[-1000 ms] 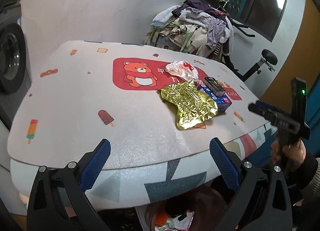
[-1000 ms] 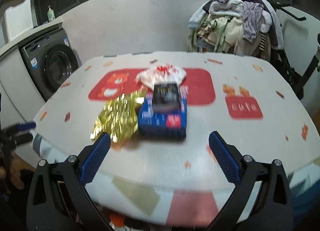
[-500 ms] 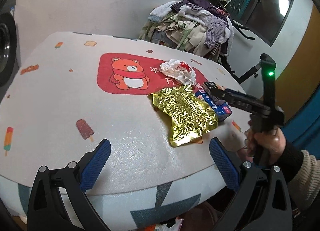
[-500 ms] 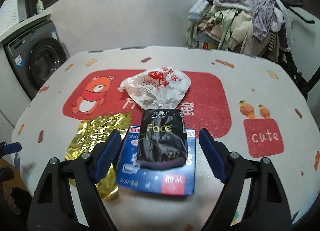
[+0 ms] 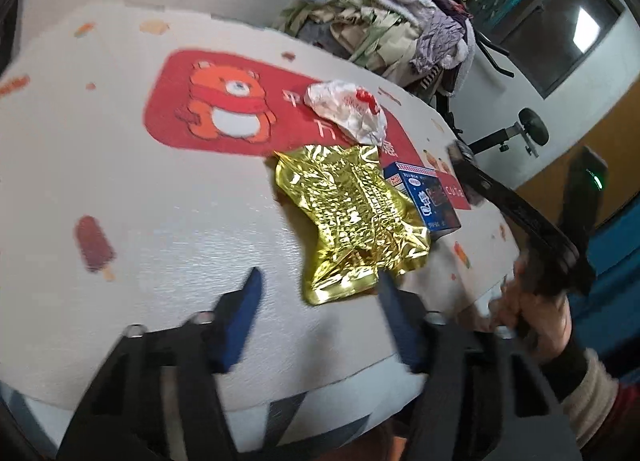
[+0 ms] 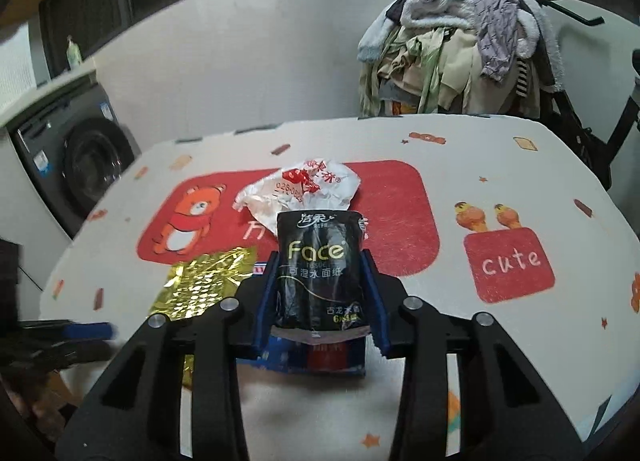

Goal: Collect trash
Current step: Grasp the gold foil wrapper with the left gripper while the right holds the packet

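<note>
Four bits of rubbish lie on the bear-print table [image 6: 500, 165], and I place each by the blue box [image 6: 320, 357].

Left of the box, touching its side, the gold foil wrapper [image 5: 352, 217] lies flat and crinkled, shiny, with curled corners. My left tongs [image 5: 320, 285] are closing at its near edge: one pad sits just at the foil's corner, the other on bare cloth, so nothing is pinched yet. To do this well I would get one finger low against the table and catch a raised fold, since flat foil will likely slide away from a shallow bite.

On top of the box sits the black tissue packet [image 6: 322, 261], soft and glossy, printed "Face". My right tongs [image 6: 320, 293] are narrowing around it, a blue pad against each flank. I judge the squeeze should stay at the packet's middle, gentle and square, so it neither buckles nor drags the box along.

Beyond the box lies the white crumpled wrapper [image 6: 300, 193] with red print, untouched.
</note>
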Demonstrator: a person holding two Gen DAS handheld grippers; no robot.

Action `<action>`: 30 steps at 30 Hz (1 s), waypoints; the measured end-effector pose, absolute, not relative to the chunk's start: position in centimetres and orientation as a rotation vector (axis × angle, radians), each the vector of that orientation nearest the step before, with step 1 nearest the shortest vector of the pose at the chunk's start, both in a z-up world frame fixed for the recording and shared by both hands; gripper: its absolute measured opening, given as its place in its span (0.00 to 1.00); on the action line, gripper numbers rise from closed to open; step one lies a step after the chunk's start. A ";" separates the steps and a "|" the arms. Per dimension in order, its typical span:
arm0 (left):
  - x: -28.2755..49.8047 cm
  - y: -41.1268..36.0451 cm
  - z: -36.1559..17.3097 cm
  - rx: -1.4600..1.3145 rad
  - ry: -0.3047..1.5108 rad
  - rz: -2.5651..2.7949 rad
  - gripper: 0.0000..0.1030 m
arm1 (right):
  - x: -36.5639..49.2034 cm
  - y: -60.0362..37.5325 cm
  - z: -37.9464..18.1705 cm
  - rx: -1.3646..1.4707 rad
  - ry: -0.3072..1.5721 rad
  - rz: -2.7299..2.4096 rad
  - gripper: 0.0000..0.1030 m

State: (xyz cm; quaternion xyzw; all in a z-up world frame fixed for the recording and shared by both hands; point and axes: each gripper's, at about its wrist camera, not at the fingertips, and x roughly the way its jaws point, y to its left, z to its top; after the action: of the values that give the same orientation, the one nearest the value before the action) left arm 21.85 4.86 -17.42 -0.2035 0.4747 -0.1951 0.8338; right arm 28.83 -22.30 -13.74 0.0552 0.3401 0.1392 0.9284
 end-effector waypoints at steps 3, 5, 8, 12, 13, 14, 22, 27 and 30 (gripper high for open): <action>23.6 5.0 -18.4 -0.515 1.049 -0.399 0.41 | 27.3 -22.6 -13.2 0.108 0.669 0.288 0.39; 24.4 5.0 -18.8 -0.561 1.060 -0.400 0.36 | 26.3 -22.7 -13.0 0.102 0.657 0.289 0.39; 25.6 4.9 -19.2 -0.601 1.068 -0.400 0.28 | 25.2 -23.0 -13.0 0.102 0.655 0.290 0.39; 26.8 4.4 -20.3 -0.626 1.113 -0.387 0.16 | 24.0 -23.3 -13.1 0.105 0.653 0.286 0.39; 26.8 4.4 -20.4 -0.634 1.109 -0.388 0.13 | 23.8 -23.4 -13.2 0.107 0.653 0.286 0.39; 26.9 4.3 -20.5 -0.634 1.106 -0.383 0.11 | 23.6 -23.5 -13.2 0.108 0.653 0.286 0.39; 25.9 4.2 -18.6 -0.548 1.047 -0.386 0.05 | 22.0 -24.2 -13.1 0.120 0.662 0.279 0.39; 24.2 4.9 -15.1 -0.430 0.986 -0.396 0.05 | 20.7 -24.0 -12.3 0.109 0.651 0.295 0.39; 22.3 5.1 -12.9 -0.330 0.954 -0.408 0.05 | 19.9 -23.7 -11.7 0.101 0.647 0.305 0.39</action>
State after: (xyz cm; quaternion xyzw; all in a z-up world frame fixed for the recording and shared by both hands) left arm 22.32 5.11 -12.93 -0.1569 0.4537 -0.1940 0.8555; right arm 19.86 -23.74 -11.72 0.0495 0.3166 0.1490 0.9355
